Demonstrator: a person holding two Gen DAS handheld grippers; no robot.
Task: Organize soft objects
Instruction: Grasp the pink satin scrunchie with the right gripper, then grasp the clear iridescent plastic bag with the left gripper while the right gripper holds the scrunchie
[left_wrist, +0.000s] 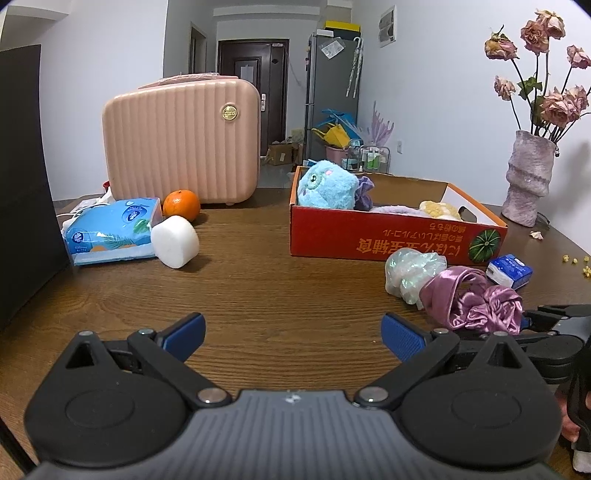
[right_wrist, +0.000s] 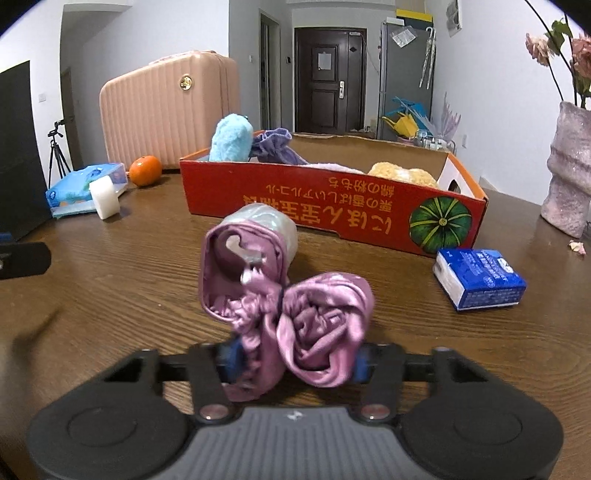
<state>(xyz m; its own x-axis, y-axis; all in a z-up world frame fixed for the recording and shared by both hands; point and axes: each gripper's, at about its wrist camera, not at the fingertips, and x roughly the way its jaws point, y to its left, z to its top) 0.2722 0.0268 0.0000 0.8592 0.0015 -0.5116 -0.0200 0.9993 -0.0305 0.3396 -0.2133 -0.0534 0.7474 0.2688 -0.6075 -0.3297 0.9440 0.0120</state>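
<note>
Pinched between the blue pads of the right gripper (right_wrist: 291, 360): a pink satin scrunchie (right_wrist: 295, 325), resting on the wooden table (right_wrist: 110, 280) just in front of the red cardboard box (right_wrist: 332, 206). Left gripper (left_wrist: 291, 338) spread wide, empty, farther from the box.

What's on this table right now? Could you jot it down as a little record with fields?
Sorting box: red cardboard box on the wooden table
Already inside: blue plush toy, yellow plush
Right claw: closed on the pink satin scrunchie
Left claw: open, empty
Elsewhere: orange, tissue pack
</note>
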